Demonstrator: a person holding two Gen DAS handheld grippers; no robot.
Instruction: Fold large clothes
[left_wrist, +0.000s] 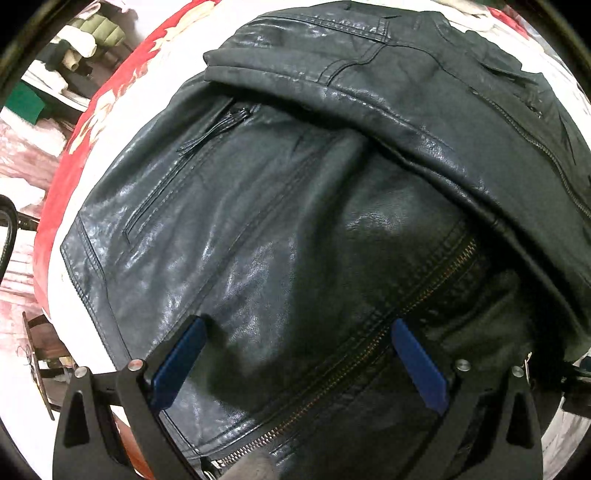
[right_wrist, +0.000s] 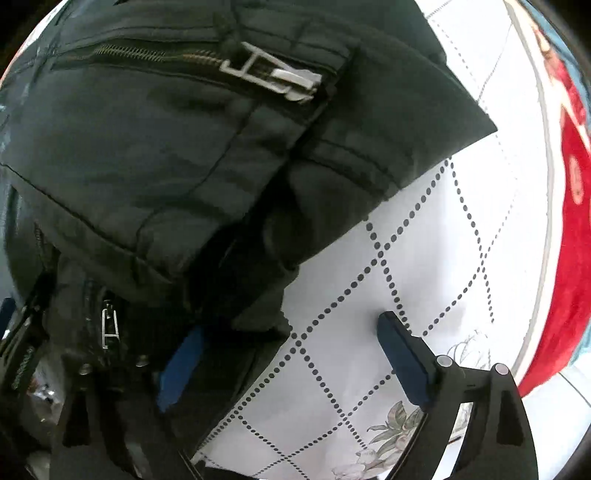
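The black leather jacket (left_wrist: 295, 206) lies spread on the white quilted bedspread (right_wrist: 424, 266), one sleeve (left_wrist: 369, 110) folded across its body. My left tongs (left_wrist: 299, 332) hang spread wide over the jacket's brass zipper (left_wrist: 369, 350), gripping nothing. My right tongs (right_wrist: 291, 339) are just as wide at the jacket's lower corner, one blue pad (right_wrist: 184, 362) over leather, the other over bare bedspread, holding nothing. Beyond the jacket runs the bedspread's red border (right_wrist: 569, 236).

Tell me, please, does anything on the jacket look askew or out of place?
Nothing looks damaged. One sleeve lies diagonally across the black leather jacket, not square to it. Both the left gripper and the right gripper are open, holding nothing.
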